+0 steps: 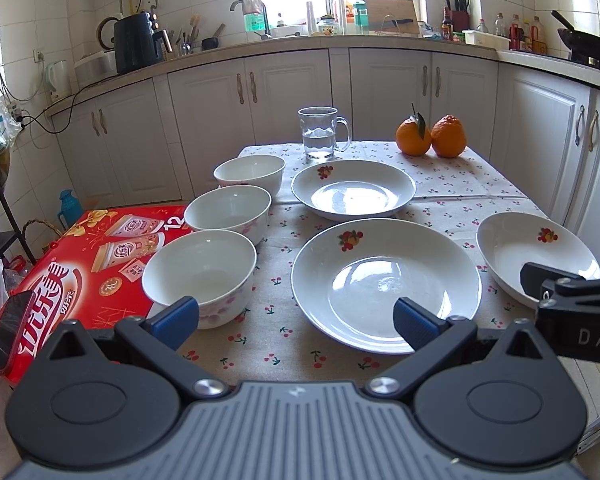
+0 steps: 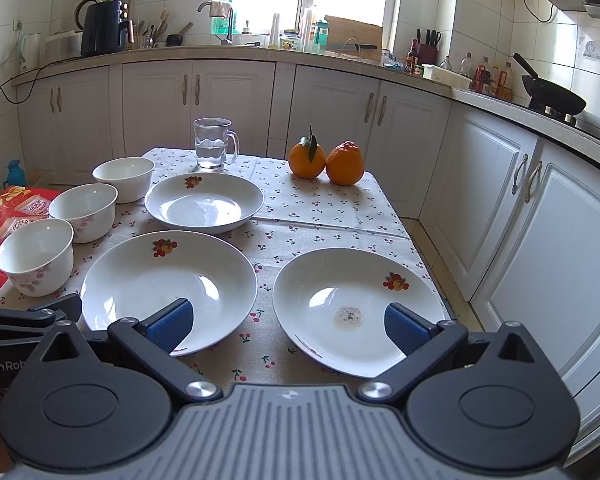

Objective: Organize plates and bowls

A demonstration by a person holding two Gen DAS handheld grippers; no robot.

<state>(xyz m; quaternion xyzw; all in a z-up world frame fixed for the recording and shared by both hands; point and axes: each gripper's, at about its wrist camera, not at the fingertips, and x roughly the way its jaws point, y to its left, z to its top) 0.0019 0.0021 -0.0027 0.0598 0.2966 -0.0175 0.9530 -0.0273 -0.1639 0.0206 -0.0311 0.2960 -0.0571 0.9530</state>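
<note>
Three white bowls stand in a row on the table's left: near bowl (image 1: 200, 270) (image 2: 36, 256), middle bowl (image 1: 230, 210) (image 2: 85, 210), far bowl (image 1: 250, 172) (image 2: 125, 178). Three white plates with fruit prints lie beside them: far plate (image 1: 354, 188) (image 2: 204, 202), middle plate (image 1: 386, 280) (image 2: 168, 284), right plate (image 1: 536, 252) (image 2: 356, 304) with a brown stain. My left gripper (image 1: 296, 320) hovers open at the front edge, between the near bowl and the middle plate. My right gripper (image 2: 288, 330) is open above the gap between the middle and right plates.
A glass mug of water (image 1: 320, 132) (image 2: 212, 144) and two oranges (image 1: 430, 136) (image 2: 326, 158) stand at the table's far end. A red carton (image 1: 80, 264) with a phone (image 1: 8, 332) on it sits to the left. Cabinets (image 2: 520, 216) close in on the right.
</note>
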